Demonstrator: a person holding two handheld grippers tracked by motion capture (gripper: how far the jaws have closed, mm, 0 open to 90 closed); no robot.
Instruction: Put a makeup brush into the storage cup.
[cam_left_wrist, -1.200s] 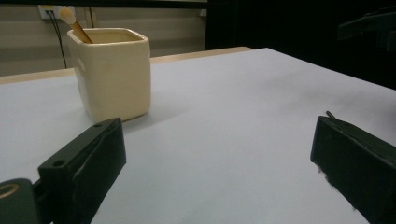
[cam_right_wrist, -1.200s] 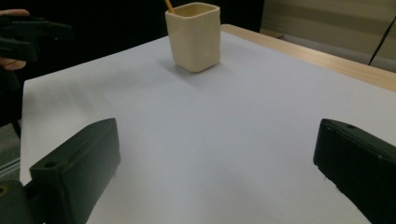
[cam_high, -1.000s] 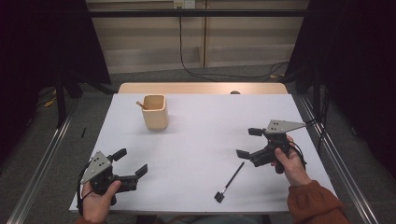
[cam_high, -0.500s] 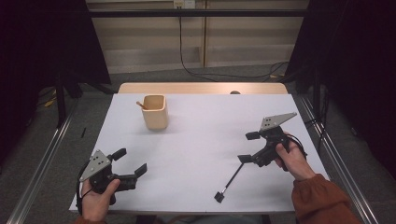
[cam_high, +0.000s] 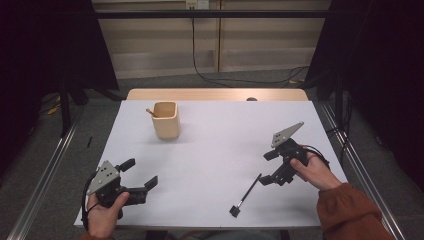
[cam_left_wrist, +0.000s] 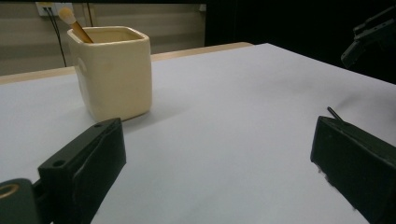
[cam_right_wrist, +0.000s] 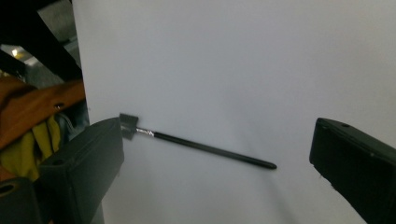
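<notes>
A cream square cup (cam_high: 166, 120) stands on the white table top (cam_high: 215, 145) at the back left, with a wooden-handled brush (cam_high: 150, 112) leaning in it. A thin black brush (cam_high: 246, 194) lies flat near the front edge, right of centre. My right gripper (cam_high: 266, 168) is open just right of its handle tip, jaws pointing left and down at it. In the right gripper view the black brush (cam_right_wrist: 205, 148) lies between the open jaws, untouched. My left gripper (cam_high: 141, 172) is open and empty at the front left; its view faces the cup (cam_left_wrist: 114, 70).
The table's wooden far edge (cam_high: 215, 94) lies behind the cup. Metal rails (cam_high: 50, 165) run along both sides of the table, and cables (cam_high: 210, 77) trail on the floor beyond. The table's front edge and an orange sleeve (cam_right_wrist: 32, 107) are close to the black brush's head.
My right gripper has tilted and turned its jaws down toward the black brush. The left gripper, the cup and the brush have stayed in place.
</notes>
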